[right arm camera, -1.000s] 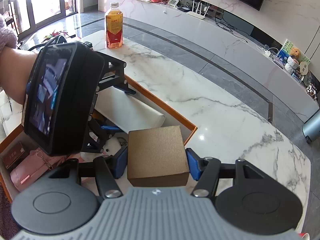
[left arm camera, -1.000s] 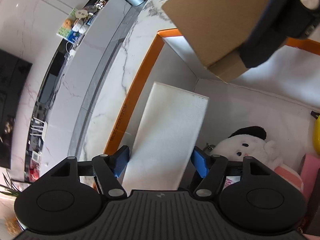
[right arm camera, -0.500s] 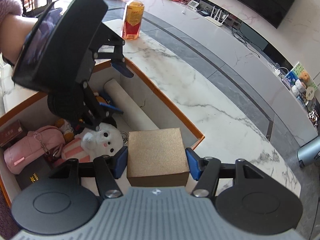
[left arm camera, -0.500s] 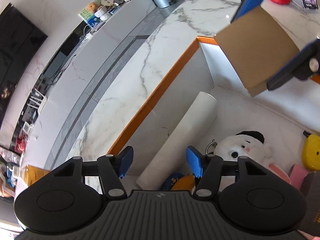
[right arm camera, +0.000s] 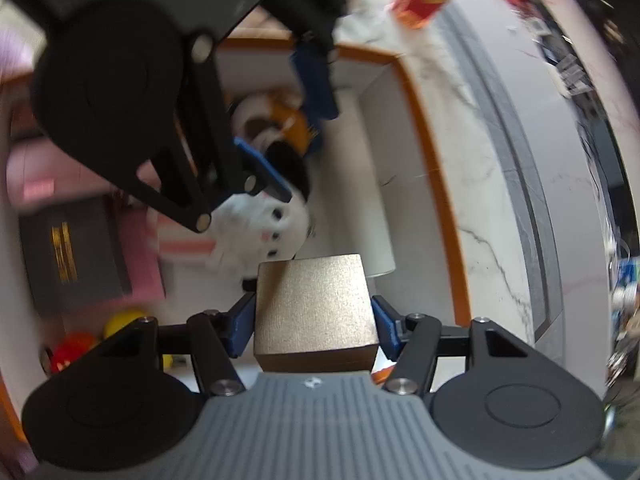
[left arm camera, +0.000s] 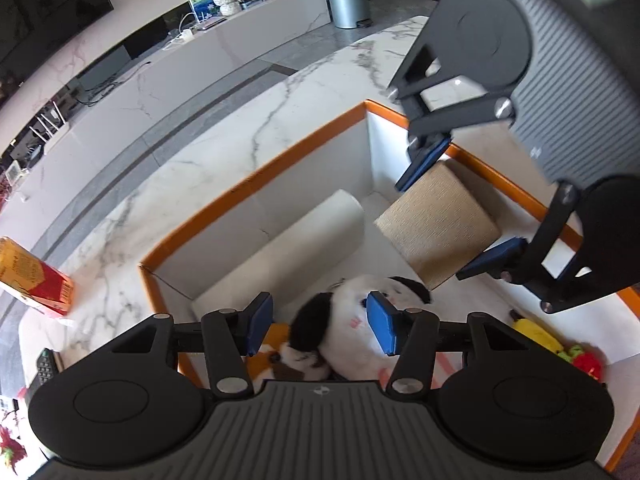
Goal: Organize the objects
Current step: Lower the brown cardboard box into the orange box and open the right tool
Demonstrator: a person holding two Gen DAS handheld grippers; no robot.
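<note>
Holding: right gripper (right arm camera: 314, 320) clamps a gold box (right arm camera: 314, 312) between its blue pads.
Box position: above the orange-rimmed bin (left arm camera: 256, 178), beside a white roll (left arm camera: 304, 248).
Left gripper (left arm camera: 320, 322): jaws closing, gripping nothing, over a plush toy (left arm camera: 352, 320).

Both fisheye views look steeply down from close above an orange-rimmed storage box (left arm camera: 256, 178) on the marble worktop (left arm camera: 200, 160). The left wrist view faces its far corner; the right wrist view, blurred, looks along its side. Both share the white plush toy (left arm camera: 352, 320) and gold box (right arm camera: 314, 312).
</note>
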